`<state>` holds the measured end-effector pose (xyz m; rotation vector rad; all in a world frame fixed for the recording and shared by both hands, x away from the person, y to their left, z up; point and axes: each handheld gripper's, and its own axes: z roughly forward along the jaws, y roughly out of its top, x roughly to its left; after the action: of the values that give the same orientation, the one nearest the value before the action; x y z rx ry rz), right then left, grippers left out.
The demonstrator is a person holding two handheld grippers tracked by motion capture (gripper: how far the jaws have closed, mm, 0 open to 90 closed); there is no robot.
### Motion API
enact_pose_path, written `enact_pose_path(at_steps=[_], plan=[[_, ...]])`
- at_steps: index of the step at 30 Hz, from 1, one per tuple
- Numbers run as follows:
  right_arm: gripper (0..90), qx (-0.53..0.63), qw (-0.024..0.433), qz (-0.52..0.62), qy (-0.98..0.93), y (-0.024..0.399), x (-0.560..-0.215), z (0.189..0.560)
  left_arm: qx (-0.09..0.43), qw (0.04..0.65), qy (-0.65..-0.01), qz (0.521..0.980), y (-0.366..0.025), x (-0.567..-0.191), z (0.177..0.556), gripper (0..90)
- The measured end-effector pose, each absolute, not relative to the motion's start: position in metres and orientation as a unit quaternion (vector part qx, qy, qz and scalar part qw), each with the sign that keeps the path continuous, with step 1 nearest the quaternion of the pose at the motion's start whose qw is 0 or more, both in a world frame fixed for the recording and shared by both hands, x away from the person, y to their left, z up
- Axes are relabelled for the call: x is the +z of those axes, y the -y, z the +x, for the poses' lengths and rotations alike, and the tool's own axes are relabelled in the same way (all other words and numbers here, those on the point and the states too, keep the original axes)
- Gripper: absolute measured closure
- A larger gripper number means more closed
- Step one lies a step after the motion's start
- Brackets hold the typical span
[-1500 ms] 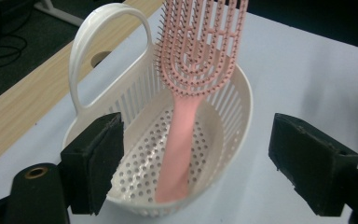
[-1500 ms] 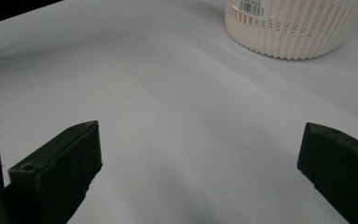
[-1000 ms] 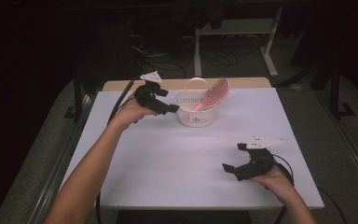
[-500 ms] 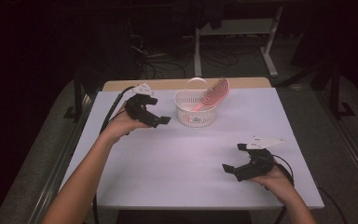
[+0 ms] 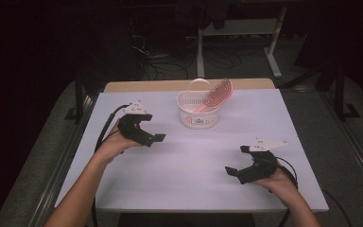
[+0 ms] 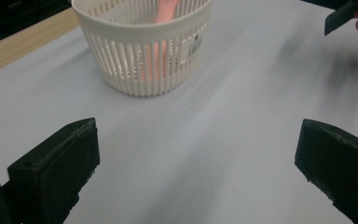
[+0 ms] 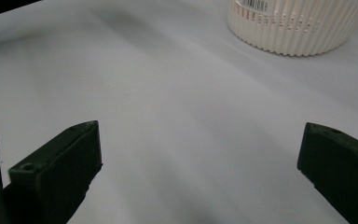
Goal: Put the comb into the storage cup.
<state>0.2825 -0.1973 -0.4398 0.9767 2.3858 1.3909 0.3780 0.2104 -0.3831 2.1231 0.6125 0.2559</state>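
Note:
A white slatted basket (image 5: 197, 118) stands at the back middle of the table, with a pink round brush (image 5: 218, 93) leaning out over its right rim. My left gripper (image 5: 152, 128) is to the basket's left, low over the table, its jaws just opened wide with nothing between them. In the left gripper view the left gripper (image 6: 198, 135) faces the basket (image 6: 144, 60), and the brush's pink handle (image 6: 165, 9) shows inside. My right gripper (image 5: 235, 160) rests open and empty near the front right. The right gripper (image 7: 200, 135) looks across bare table at the basket (image 7: 298, 28).
The pale table top (image 5: 203, 189) has a wooden strip (image 5: 137, 85) along its far edge. Cables trail from both grippers off the near edge. Dark floor, cables and a stand's legs (image 5: 201, 56) lie beyond the table.
My left hand has drawn back from the basket, moving left, toward the near side and lower. The brush stays in the basket. The right hand has kept still.

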Motion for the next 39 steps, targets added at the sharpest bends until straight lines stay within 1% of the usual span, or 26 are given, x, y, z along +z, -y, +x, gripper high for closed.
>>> enact_pose_path(at_steps=[11, 18, 28, 39], plan=[[0.0, 0.468, 0.104, 0.331, -0.812, 0.199, -0.442, 0.283, 0.098, 0.445, -0.248, 0.855, -0.23, -0.407, 0.349, 0.0], [0.0, 0.463, 0.105, 0.33, -0.816, 0.199, -0.444, 0.282, 0.092, 0.451, -0.25, 0.852, -0.241, -0.412, 0.337, 0.0], [0.0, 0.459, 0.106, 0.329, -0.819, 0.197, -0.446, 0.282, 0.112, 0.459, -0.25, 0.845, -0.253, -0.417, 0.32, 0.0], [0.0, 0.456, 0.106, 0.328, -0.82, 0.197, -0.446, 0.282, 0.116, 0.458, -0.268, 0.84, -0.268, -0.426, 0.305, 0.0]])
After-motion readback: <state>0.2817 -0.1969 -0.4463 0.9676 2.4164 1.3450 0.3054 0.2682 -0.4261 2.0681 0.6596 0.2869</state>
